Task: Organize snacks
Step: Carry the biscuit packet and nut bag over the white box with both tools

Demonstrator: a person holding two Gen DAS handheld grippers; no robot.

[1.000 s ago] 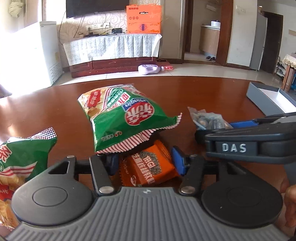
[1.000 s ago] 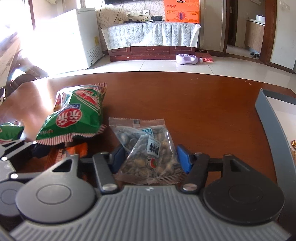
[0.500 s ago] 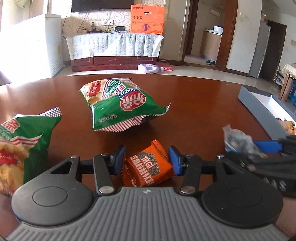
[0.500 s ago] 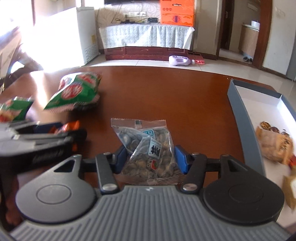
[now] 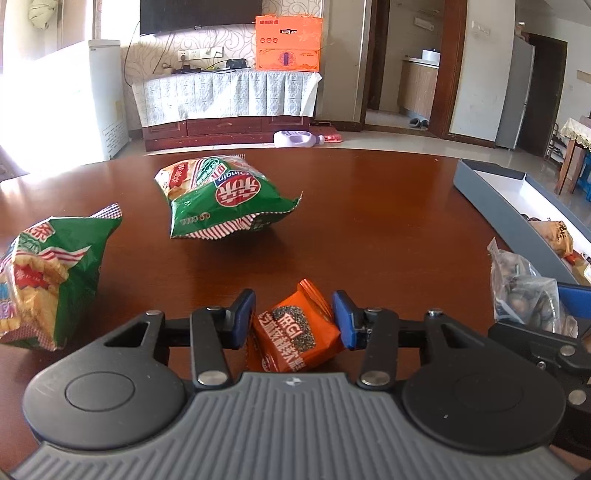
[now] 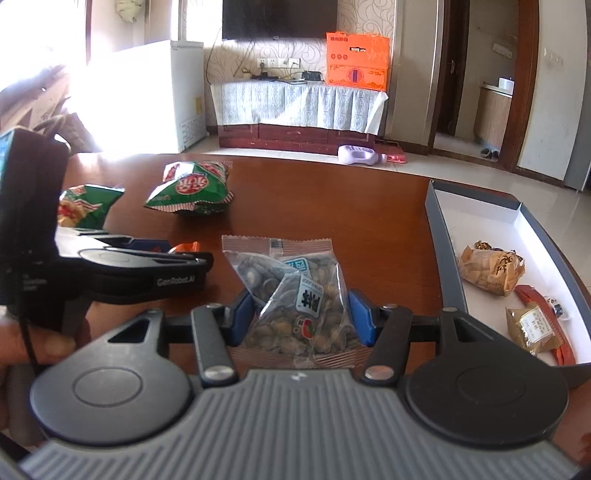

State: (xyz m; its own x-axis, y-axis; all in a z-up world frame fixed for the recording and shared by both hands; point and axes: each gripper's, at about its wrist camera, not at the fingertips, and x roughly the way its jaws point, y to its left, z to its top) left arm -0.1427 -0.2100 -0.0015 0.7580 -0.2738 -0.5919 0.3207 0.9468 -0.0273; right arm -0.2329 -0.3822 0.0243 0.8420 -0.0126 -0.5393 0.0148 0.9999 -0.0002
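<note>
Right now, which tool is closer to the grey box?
Right. The right tool, holding the seed bag, sits just beside the box; the left tool, closing on the orange packet, is farther off.

Desk (image 5: 369,206): you see bare brown wood.
Behind it: your TV (image 6: 279,18), an orange box (image 5: 288,43) on a cloth-draped cabinet (image 5: 225,98).
Floor: a purple bottle (image 5: 297,139) lying down.
Left: a white freezer (image 6: 173,96).

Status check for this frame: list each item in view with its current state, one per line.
left gripper: jaws closing on the orange packet, lifted.
right gripper: shut on the clear seed packet.
far green bag: lying on the table, sealed.
near green bag: lying on table.
grey box: open, holding several snacks.
</note>
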